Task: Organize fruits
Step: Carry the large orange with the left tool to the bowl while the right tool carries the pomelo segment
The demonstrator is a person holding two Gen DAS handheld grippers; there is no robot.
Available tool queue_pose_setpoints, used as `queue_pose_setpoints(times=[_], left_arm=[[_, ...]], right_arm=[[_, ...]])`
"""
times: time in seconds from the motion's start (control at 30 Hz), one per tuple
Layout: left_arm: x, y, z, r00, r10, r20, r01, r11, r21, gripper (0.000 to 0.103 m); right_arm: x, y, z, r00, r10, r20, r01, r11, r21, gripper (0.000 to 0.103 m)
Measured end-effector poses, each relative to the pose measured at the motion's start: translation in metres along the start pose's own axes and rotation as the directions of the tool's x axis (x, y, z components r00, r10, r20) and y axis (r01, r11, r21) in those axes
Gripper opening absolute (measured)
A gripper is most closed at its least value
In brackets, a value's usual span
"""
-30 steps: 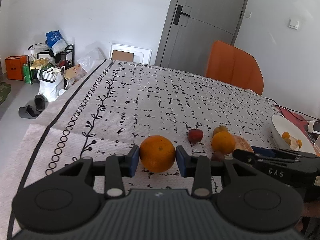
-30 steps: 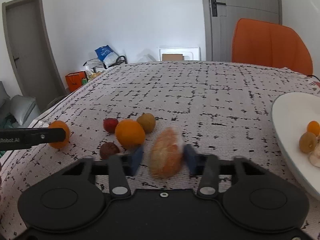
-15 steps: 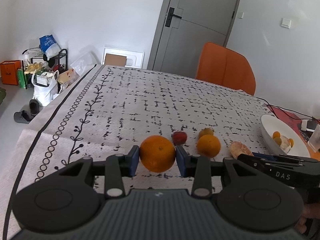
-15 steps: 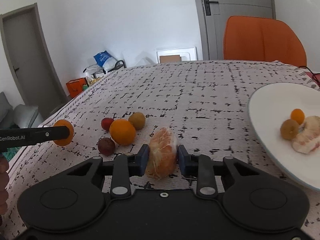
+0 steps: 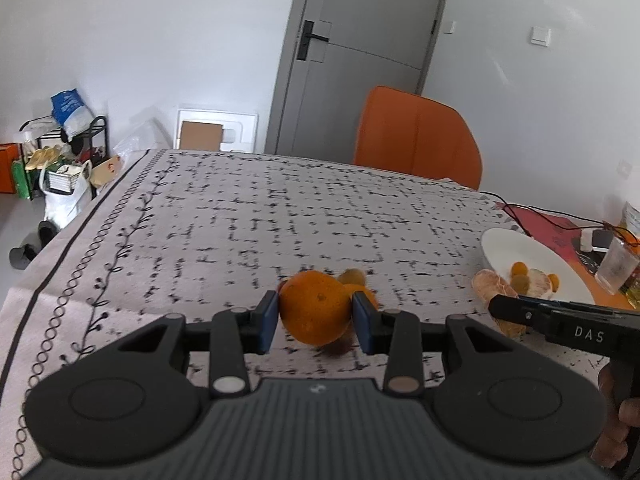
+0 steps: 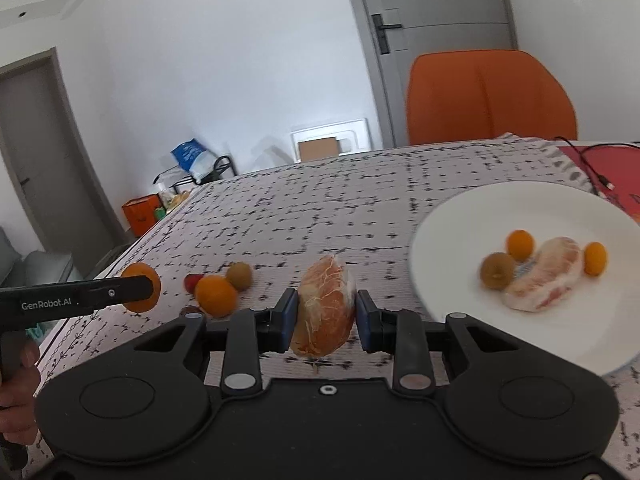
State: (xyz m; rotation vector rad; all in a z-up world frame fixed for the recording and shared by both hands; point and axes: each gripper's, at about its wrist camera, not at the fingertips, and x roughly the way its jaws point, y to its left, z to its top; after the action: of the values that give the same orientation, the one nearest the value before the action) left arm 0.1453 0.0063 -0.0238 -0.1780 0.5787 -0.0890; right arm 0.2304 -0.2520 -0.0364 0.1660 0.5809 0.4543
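Note:
My left gripper [image 5: 315,322] is shut on a whole orange [image 5: 314,306] and holds it above the patterned tablecloth; it also shows in the right wrist view [image 6: 140,287]. My right gripper [image 6: 325,320] is shut on a peeled citrus segment [image 6: 325,304], lifted just left of the white plate [image 6: 460,232]. The plate holds a peeled segment [image 6: 544,276], two small orange fruits [image 6: 519,244] and a brownish fruit [image 6: 497,271]. On the cloth lie a second orange [image 6: 216,295], a brown-green fruit [image 6: 239,275] and a small red fruit [image 6: 193,281].
An orange chair [image 5: 416,142] stands at the table's far side. A black cable [image 5: 540,212], a red mat and a clear cup [image 5: 614,270] sit beyond the plate on the right. The table's left edge drops to the floor with bags and a rack [image 5: 60,152].
Both grippers have risen and moved right toward the plate with their fruit. The plate now looms larger in the right wrist view.

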Motion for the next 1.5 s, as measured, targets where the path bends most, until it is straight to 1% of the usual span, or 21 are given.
queue_pose_setpoints(times=[0.17, 0.57, 0.97, 1.17, 1.43, 1.5], left_arm=[[0.004, -0.016, 0.004, 1.0, -0.025, 0.007, 0.025, 0.999, 0.022, 0.038], [0.019, -0.06, 0.006, 0.996, -0.084, -0.002, 0.084, 0.994, 0.073, 0.038], [0.034, -0.099, 0.008, 0.992, -0.128, -0.018, 0.129, 0.983, 0.13, 0.038], [0.039, -0.116, 0.009, 0.99, -0.139, -0.025, 0.141, 0.978, 0.152, 0.038], [0.053, -0.134, 0.009, 0.989, -0.142, -0.046, 0.148, 0.972, 0.183, 0.038], [0.056, -0.139, 0.009, 0.988, -0.146, -0.049, 0.153, 0.97, 0.187, 0.038]], right_arm=[[-0.014, -0.012, 0.0, 0.999, -0.035, 0.022, 0.034, 0.999, 0.002, 0.029], [-0.042, -0.052, 0.0, 0.991, -0.121, 0.064, 0.117, 0.991, 0.06, 0.029], [-0.061, -0.092, -0.007, 0.978, -0.194, 0.079, 0.182, 0.975, 0.131, 0.029], [-0.066, -0.112, -0.009, 0.97, -0.229, 0.081, 0.213, 0.962, 0.172, 0.029], [-0.071, -0.13, -0.012, 0.959, -0.266, 0.098, 0.242, 0.949, 0.204, 0.029], [-0.073, -0.132, -0.011, 0.955, -0.276, 0.111, 0.252, 0.948, 0.194, 0.029]])
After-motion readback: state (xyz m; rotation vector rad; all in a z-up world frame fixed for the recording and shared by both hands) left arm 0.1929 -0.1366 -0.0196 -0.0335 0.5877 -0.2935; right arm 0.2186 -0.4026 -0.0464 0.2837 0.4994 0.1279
